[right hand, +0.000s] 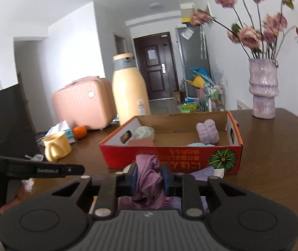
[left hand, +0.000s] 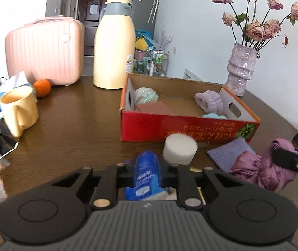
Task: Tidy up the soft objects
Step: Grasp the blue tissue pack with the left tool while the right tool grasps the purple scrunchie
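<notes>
A red cardboard box (left hand: 186, 128) (right hand: 170, 156) stands open on the brown table, holding a green puff (left hand: 145, 95), a brown sponge (left hand: 155, 106), a lilac fuzzy band (left hand: 209, 101) and a pale blue item (left hand: 214, 116). My left gripper (left hand: 148, 172) is shut on a blue tissue pack (left hand: 147, 177) just in front of the box. A white round sponge (left hand: 180, 149) and a lavender cloth (left hand: 228, 153) lie before the box. My right gripper (right hand: 149, 177) is shut on a purple satin cloth (right hand: 149, 179) (left hand: 270, 167), held near the box's front wall.
A yellow mug (left hand: 19, 110), an orange (left hand: 42, 87), a tissue box (left hand: 13, 83), a pink case (left hand: 44, 50) and a cream thermos (left hand: 113, 44) stand at the left and back. A vase of dried roses (left hand: 241, 71) stands behind the box at right.
</notes>
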